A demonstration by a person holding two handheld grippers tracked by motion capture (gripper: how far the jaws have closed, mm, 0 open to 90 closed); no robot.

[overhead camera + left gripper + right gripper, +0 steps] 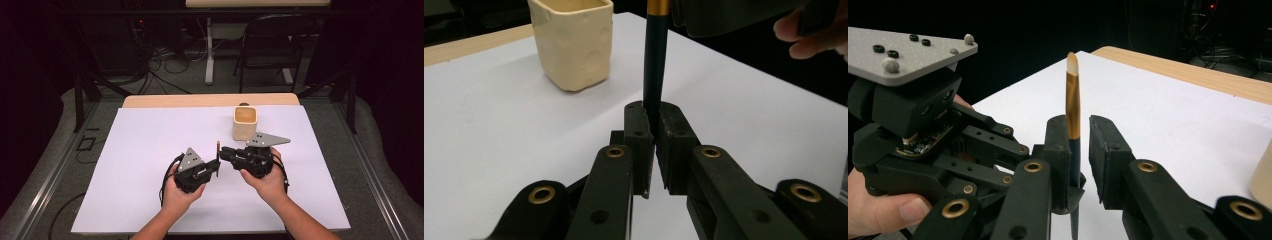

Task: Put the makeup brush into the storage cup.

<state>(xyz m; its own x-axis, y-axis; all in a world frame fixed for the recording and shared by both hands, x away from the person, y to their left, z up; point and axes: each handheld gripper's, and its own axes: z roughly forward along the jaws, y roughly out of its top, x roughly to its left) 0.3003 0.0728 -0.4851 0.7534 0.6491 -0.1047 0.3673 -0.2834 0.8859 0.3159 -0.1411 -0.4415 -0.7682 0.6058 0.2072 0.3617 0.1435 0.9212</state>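
I count one brush [1073,107] and one cup [245,123], its inside bare. My left gripper [651,145] clamps the brush; my right gripper [1079,150] stands released around it.

**Colours on my table**

I log: brush [1073,115] with dark handle, gold ferrule, pale tip; cup [245,123] cream, dimpled; sheet [150,150] white over a tan table [150,101]; both grippers black with brass rivets; their top plates [903,55] speckled grey.
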